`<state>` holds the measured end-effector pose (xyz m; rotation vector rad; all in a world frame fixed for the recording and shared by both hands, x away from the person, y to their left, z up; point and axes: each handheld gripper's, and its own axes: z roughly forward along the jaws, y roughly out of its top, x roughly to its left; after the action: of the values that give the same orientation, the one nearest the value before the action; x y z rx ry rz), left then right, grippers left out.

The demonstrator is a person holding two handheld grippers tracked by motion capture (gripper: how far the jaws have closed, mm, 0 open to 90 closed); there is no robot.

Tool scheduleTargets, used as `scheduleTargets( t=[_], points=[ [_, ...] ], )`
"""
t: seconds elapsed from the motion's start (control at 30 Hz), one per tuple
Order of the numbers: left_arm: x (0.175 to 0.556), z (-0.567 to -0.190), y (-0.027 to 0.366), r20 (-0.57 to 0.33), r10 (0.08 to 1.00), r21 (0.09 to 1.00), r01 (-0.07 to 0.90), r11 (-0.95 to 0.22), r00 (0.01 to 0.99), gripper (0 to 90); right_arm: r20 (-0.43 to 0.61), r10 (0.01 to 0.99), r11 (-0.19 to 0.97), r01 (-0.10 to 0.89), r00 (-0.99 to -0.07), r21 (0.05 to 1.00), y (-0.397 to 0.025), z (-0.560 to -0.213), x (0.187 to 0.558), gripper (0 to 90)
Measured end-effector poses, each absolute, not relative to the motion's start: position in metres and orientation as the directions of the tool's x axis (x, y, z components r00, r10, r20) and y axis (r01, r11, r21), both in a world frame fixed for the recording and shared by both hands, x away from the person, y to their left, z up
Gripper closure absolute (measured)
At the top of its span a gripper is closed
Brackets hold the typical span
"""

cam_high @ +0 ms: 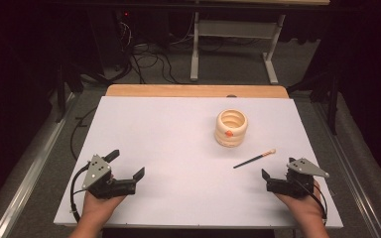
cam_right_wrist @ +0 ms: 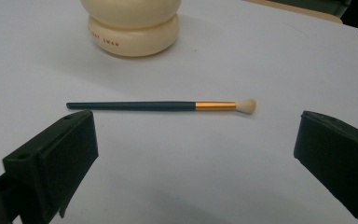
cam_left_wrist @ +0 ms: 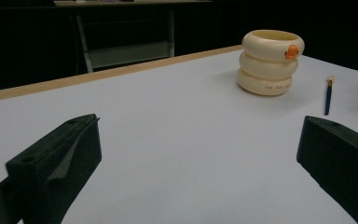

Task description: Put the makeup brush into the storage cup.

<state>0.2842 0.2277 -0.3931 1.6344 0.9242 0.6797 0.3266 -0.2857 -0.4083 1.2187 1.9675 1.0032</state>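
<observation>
While both grippers sit low at the near edge of the white table top [cam_high: 168,148], a broad stretch of bare surface lies open between them and ahead of them. The left gripper [cam_high: 127,165] rests near the front left corner with its jaws spread wide, holding nothing; the right gripper [cam_high: 278,174] rests near the front right corner, jaws likewise wide and unloaded. A wooden strip [cam_high: 193,90] borders the far edge of the table.

The cream ringed holder [cam_high: 231,128] stands upright right of centre, well apart from every edge. Small lettering runs along its lowest ring; in the right gripper view it seems to end in "SWAN" [cam_right_wrist: 108,43], though the rest is too small to read.

The brush [cam_high: 254,158] lies flat on the table between the holder and the right gripper, near both and touching neither. Its long axis runs diagonally, the pale bristle tip [cam_right_wrist: 247,105] toward the far right and the dark handle end toward the near left.
</observation>
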Motion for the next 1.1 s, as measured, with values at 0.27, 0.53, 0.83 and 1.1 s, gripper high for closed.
scheduleTargets(
  t=[0.27, 0.53, 0.83, 1.1],
  points=[
    [0.281, -0.394, 0.225, -0.019, 0.836, 0.967, 0.222, -0.123, 0.548, 0.6, -0.089, 0.928, 0.275, 0.502, -0.362, 0.820, -0.282, -0.411, 0.328, 0.8],
    [0.283, -0.395, 0.228, -0.041, 0.825, 0.967, 0.230, -0.108, 0.563, 0.6, -0.105, 0.922, 0.321, 0.585, -0.372, 0.744, -0.275, -0.406, 0.336, 0.8],
    [0.284, -0.395, 0.227, -0.051, 0.819, 0.968, 0.231, -0.101, 0.572, 0.6, -0.077, 0.937, 0.299, 0.667, -0.341, 0.682, -0.278, -0.398, 0.347, 0.8],
    [0.284, -0.396, 0.228, -0.051, 0.818, 0.968, 0.231, -0.101, 0.573, 0.6, -0.080, 0.927, 0.342, 0.736, -0.367, 0.585, -0.277, -0.395, 0.350, 0.9]
  ],
)
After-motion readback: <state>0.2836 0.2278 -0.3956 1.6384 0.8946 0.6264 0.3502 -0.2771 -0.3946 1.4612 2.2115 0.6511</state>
